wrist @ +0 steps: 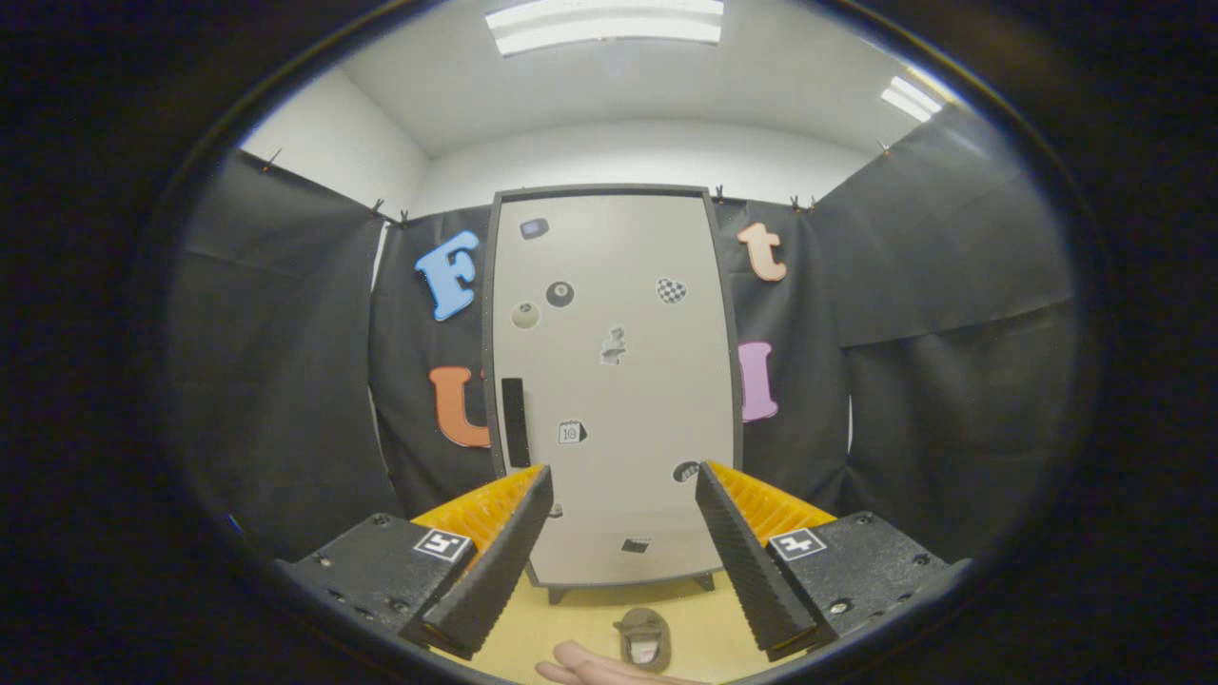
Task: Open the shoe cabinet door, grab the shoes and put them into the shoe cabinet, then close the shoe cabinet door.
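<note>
My claw (623,542) is spread wide with nothing between its fingers, aimed straight at the shoe cabinet (614,381), which stands upright on short feet at the far side of the yellow floor (571,614), against the black cloth wall. Its pale door (628,323) is shut, flush within a dark frame, dotted with small stickers (559,294). The dark vertical handle (514,421) sits along the door's left edge, about halfway down, just beyond my left finger (495,557); I judge the hinges to be on the right, so the door should swing out from the left. That handle looks like the one sensible place to take hold: a stiff, narrow bar that my fingers could close across from either side. I expect the door to be light but rigid, probably smooth, so any grip on its flat face would slip. The shoe (645,639) lies on the floor near me, between my fingers and short of the cabinet's feet, a small brownish slipper-like thing with its opening toward me. It looks soft and light; I would pinch it by the rim of the opening or across the heel, where the material can fold without sliding out. A bare hand (595,668) rests at the near edge of the floor, just left of the shoe. Nothing of the task looks done yet; the door comes first.
</note>
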A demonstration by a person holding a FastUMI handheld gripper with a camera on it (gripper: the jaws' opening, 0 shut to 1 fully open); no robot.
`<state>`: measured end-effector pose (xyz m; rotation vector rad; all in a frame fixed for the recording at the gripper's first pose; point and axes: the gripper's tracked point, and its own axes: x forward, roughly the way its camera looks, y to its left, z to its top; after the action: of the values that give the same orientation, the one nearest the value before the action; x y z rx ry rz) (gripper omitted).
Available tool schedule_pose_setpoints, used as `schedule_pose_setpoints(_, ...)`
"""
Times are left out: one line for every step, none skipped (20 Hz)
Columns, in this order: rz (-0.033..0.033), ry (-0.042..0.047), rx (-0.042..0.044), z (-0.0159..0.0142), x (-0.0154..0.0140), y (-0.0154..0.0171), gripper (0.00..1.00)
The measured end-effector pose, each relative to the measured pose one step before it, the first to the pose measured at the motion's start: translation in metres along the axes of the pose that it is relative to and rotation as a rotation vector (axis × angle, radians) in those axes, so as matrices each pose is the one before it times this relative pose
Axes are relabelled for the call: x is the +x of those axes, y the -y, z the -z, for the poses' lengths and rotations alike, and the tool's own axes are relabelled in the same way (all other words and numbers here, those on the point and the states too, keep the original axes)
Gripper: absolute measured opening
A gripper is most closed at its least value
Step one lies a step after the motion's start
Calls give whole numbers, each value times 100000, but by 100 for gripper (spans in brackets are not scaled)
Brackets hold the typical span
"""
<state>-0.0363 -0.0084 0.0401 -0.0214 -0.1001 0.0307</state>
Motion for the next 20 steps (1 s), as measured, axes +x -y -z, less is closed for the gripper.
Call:
schedule_pose_setpoints(-53,177,-325,63,138,-157,99)
schedule_pose_setpoints(-371,-401,-439,57,178,-205,99)
schedule_pose_setpoints(-300,-297,-366,61,255,-222,99)
schedule_pose_setpoints(-1299,-346,-394,57,478,-441,99)
schedule_pose_setpoints(-1781,148,466,6,584,-491,99)
schedule_pose_setpoints(-1412,-418,37,6,714,-507,99)
schedule_pose_setpoints(-1996,-42,74,-40,799,-572,99)
schedule_pose_setpoints(-2037,385,142,-335,918,-637,99)
schedule_pose_setpoints(-486,341,29,-264,872,-275,99)
schedule_pose_setpoints(-906,180,31,-333,890,-490,99)
schedule_pose_setpoints(-1312,471,-322,-299,988,-701,99)
schedule_pose_setpoints(-923,-49,-478,-332,992,-699,99)
schedule_pose_setpoints(-866,130,-362,-253,1040,-792,99)
schedule_pose_setpoints(-664,-148,-597,-227,1005,-798,99)
schedule_pose_setpoints(-1115,-1199,-1152,66,1103,-914,99)
schedule_pose_setpoints(-1685,-1059,-243,-42,1095,-1135,98)
schedule_pose_setpoints(-1524,-1339,-612,102,1111,-1032,98)
schedule_pose_setpoints(-637,-1675,-681,202,1060,-807,98)
schedule_pose_setpoints(420,-1404,-716,176,1028,-600,98)
schedule_pose_setpoints(654,-1757,-1309,157,994,-479,98)
